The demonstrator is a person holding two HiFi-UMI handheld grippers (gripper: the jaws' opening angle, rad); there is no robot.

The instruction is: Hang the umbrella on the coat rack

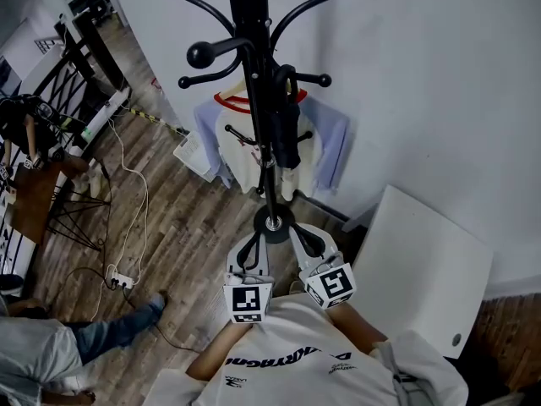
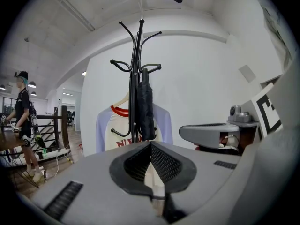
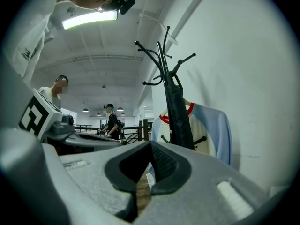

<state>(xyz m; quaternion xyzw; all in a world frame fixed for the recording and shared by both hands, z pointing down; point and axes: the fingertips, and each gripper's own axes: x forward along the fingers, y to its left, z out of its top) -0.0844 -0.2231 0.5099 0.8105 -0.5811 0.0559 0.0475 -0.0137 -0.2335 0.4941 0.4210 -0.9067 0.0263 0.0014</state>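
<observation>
Umbrella [image 1: 283,125], black and folded, hangs by its handle from a hook of the black coat rack [image 1: 249,7], its length lying close along the pole and in front of a white shirt [image 1: 232,146] with pale blue sleeves and a red collar, which hangs on the same rack. The rack stands on a wooden floor [image 1: 169,218] beside a white wall [image 1: 423,74]. The person holds both tools level, near the chest, well apart from the rack and pointing toward it. The left gripper [image 2: 150,146] has its jaws pressed together with nothing between them. The right gripper [image 3: 150,146] is likewise closed and empty. In the left gripper view, a bystander [image 2: 21,107] in a dark cap stands by a railing in the background.
</observation>
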